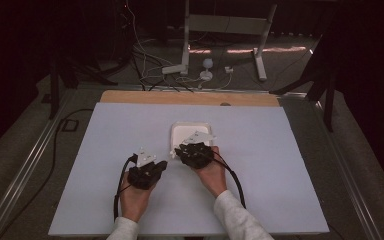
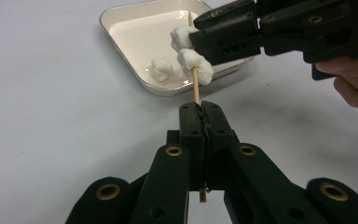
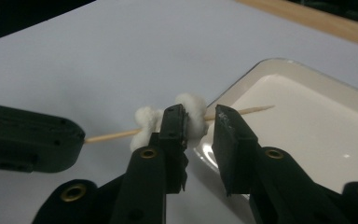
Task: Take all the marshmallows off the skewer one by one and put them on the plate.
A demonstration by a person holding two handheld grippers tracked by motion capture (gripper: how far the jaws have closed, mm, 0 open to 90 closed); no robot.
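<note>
Threading step: left gripper [image 2: 200, 116] fingers clamped on skewer [image 2: 196, 89] beside tray [image 2: 121, 39] on worktop [image 1: 105, 150], right gripper [image 3: 200, 126] fingers narrowly parted around 2 marshmallows [image 2: 195, 65], 1 marshmallow [image 2: 161, 70] in tray; next, likely pick that up.

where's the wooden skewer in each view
High view: too small to make out, between the grippers at centre.
Left gripper view: wooden skewer at centre, rising from the shut left gripper.
Right gripper view: skewer crosses mid-frame, left to right.
Shared landmark: the white square dish.
</note>
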